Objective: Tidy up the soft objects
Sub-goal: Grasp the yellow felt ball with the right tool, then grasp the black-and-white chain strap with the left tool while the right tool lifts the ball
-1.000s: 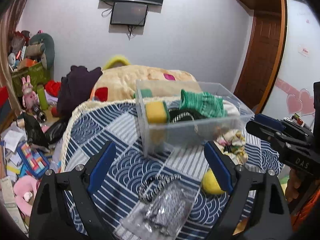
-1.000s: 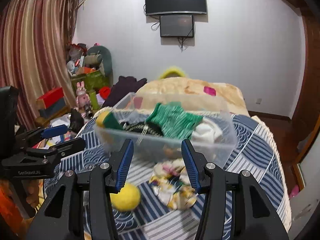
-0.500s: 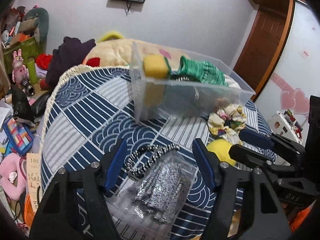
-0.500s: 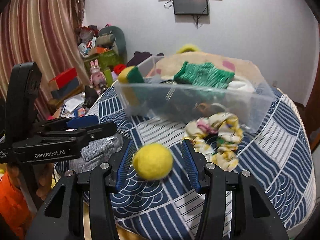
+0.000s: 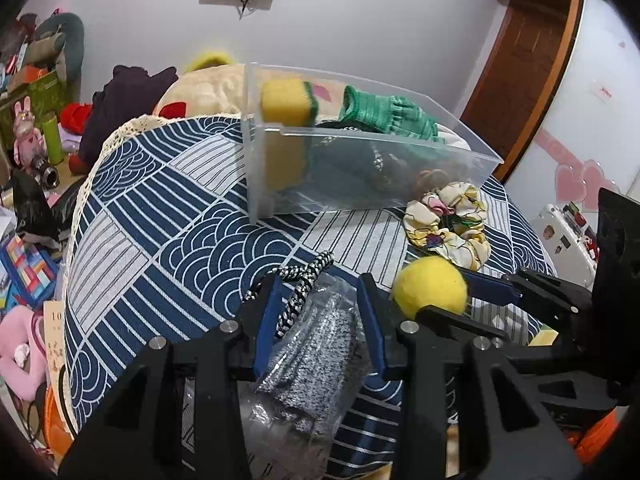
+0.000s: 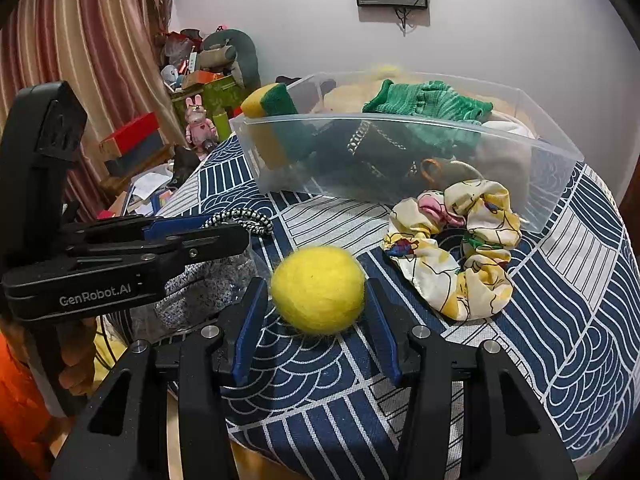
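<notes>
Blue wave-patterned tablecloth (image 6: pixel 560 320) covers a round table in cluttered bedroom.

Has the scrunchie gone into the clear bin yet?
No, the scrunchie lies on the tablecloth just outside the front wall of the bin.

Your bin (image 6: pixel 400 168) sits at the back of the table (image 6: pixel 580 320), scrunchie (image 6: pixel 456 252) right in front of it, ball (image 6: pixel 318 288) left of that, bagged cloth (image 5: pixel 316 356) further left.
</notes>
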The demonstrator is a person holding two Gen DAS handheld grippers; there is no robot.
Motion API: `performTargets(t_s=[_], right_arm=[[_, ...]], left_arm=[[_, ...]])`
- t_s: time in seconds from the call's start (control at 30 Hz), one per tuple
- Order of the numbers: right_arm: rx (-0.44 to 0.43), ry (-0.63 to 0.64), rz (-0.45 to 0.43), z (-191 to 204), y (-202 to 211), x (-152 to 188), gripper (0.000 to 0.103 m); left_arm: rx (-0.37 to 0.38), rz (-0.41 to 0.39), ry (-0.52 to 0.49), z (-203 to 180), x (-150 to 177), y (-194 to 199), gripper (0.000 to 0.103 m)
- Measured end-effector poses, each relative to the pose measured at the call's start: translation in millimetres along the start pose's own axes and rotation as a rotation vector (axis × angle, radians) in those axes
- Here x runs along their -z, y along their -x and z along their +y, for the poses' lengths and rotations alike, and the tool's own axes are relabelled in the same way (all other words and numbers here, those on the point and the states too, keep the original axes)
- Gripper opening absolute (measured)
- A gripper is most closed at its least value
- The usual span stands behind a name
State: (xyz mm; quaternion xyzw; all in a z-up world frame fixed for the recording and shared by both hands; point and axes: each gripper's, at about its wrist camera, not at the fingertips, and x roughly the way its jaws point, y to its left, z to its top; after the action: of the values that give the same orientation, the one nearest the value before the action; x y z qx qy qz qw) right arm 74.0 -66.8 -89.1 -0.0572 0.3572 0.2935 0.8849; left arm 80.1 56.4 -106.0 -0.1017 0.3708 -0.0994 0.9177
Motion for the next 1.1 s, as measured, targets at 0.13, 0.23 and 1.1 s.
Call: performTargets(t_s=[0.13,0.23,1.1], right_arm=[[0.001,0.000,-0.007,0.3,2.8,2.4,0.041],[0.003,0.006,-0.010,1.6,4.1,3.2,0.041],[0.069,-0.007,-0.150,-16.2,45.9,-20.7,0.040]], left_arm=[[-0.007,0.006,-0.007,-1.8,-7.8,-5.8,0.039],[-0.003,0.020,0.000,0.6,-13.1,-12.6,0.039],[-0.013,-0.153,-0.075,-16.2,-39.8,37.8,0.007]])
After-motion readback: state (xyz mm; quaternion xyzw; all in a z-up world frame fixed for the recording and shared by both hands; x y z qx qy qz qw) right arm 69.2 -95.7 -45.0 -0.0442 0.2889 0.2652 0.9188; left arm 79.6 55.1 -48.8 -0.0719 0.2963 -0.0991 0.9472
